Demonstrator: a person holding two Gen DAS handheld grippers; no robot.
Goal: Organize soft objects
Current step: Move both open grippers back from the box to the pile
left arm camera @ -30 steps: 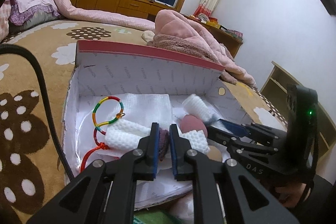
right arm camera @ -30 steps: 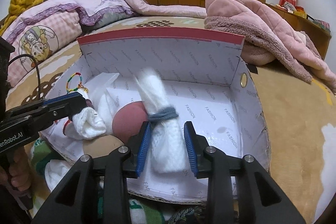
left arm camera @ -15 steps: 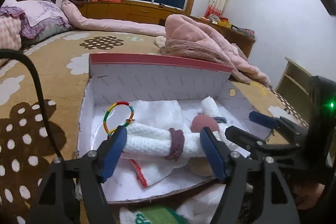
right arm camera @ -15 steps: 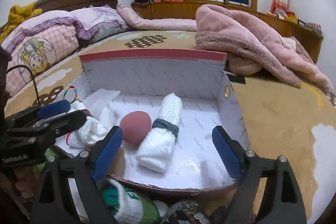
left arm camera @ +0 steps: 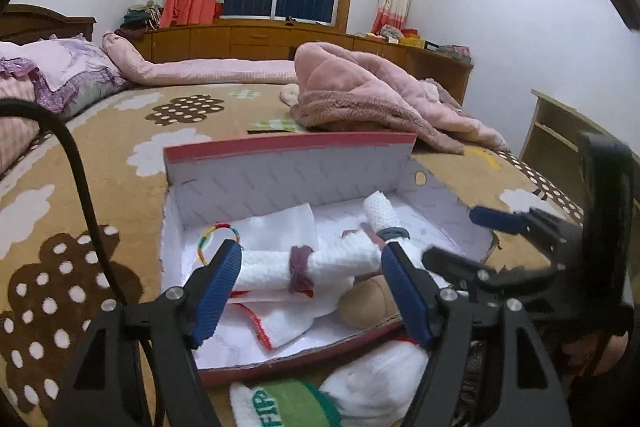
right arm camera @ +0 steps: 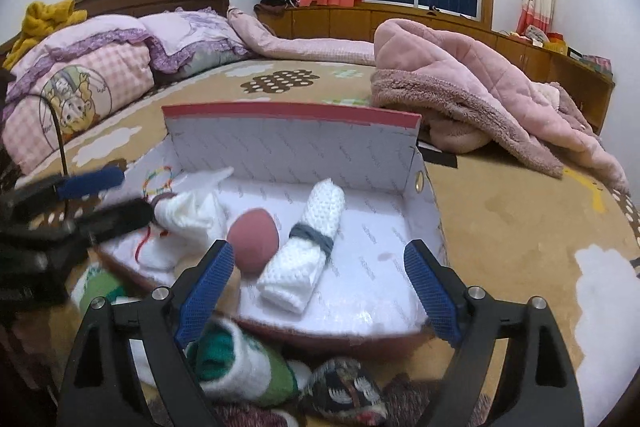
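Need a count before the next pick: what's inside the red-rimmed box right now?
In the box: a white roll with grey band, a white roll with purple band, a pink ball, a colourful ring and flat white cloths. Whatever lies under them is hidden.

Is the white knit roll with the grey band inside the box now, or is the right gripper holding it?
Inside. The grey-banded roll lies on the floor of the box beside the maroon ball; the right gripper has wide-open jaws, touching nothing.
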